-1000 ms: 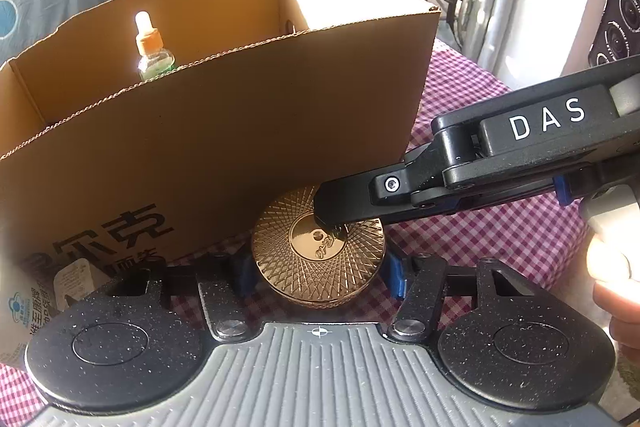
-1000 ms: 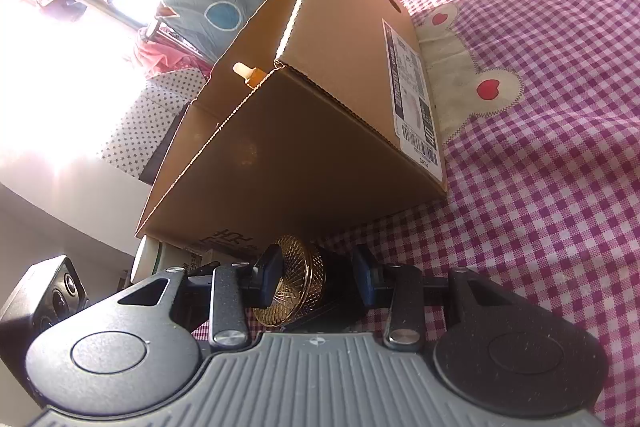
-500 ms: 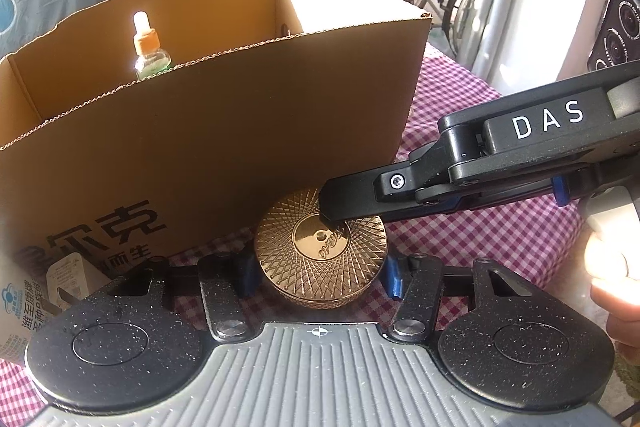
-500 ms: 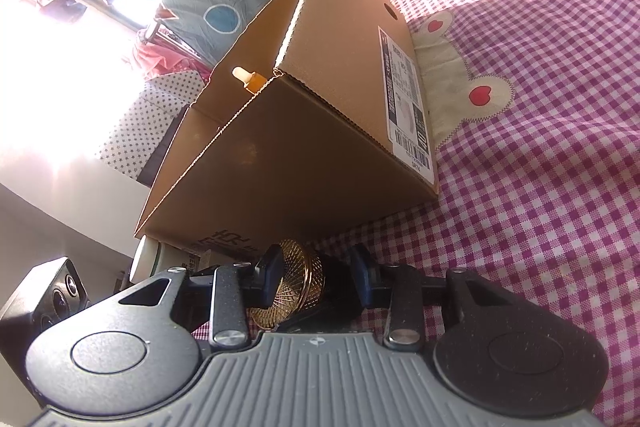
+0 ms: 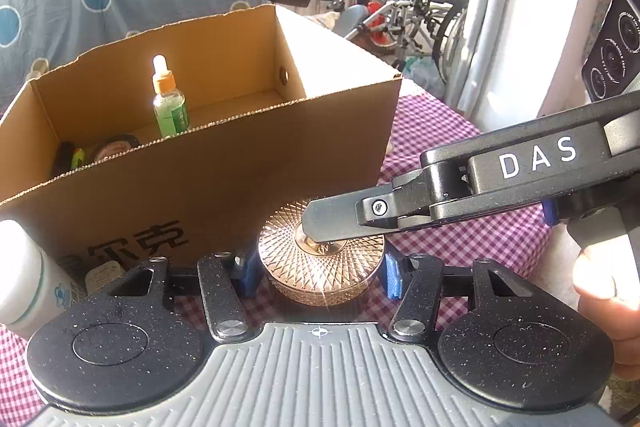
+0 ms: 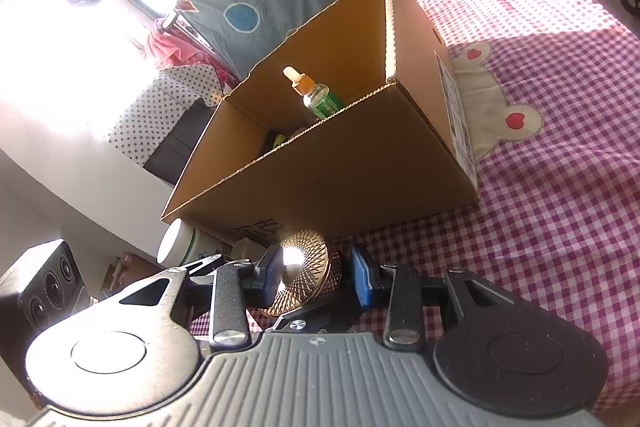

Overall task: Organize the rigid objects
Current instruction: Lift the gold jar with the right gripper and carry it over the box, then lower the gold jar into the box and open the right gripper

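With both grippers (image 5: 318, 273) (image 6: 314, 277) clamping the gold compact (image 5: 322, 267), we next must clear the cardboard box (image 5: 224, 179) rim.

Right claw (image 6: 316, 277) clamping gold tin (image 6: 306, 273), open cardboard box (image 6: 340, 163) behind, dropper bottle (image 6: 316, 95) inside

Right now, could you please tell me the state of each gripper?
Left gripper: closed on the sides of the gold round tin.
Right gripper: clamped on the same tin, top and bottom.
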